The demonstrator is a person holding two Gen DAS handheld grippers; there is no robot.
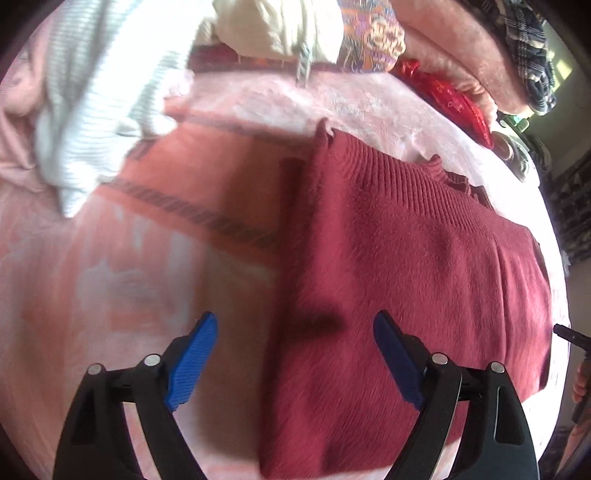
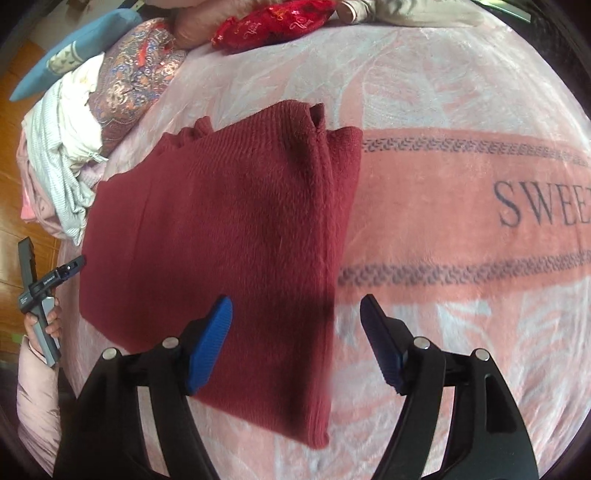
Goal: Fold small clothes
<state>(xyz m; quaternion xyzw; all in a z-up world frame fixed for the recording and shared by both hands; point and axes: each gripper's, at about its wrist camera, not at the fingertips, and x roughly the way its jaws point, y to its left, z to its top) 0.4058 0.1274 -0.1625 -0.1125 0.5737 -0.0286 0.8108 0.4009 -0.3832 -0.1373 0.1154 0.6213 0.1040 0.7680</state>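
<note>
Sweater point(image 2: 221, 218): folded flat on blanket point(image 2: 461, 221), ready for next fold.
Left tongs point(image 1: 295, 350): released above sweater edge.
Right tongs point(image 2: 295, 332): released, likewise.

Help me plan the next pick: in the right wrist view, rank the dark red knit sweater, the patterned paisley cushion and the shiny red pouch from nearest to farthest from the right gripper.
1. Dark red knit sweater: lies folded on the pink blanket, right under the open right gripper.
2. Patterned paisley cushion: upper left, past the sweater.
3. Shiny red pouch: top centre, at the far edge.
</note>
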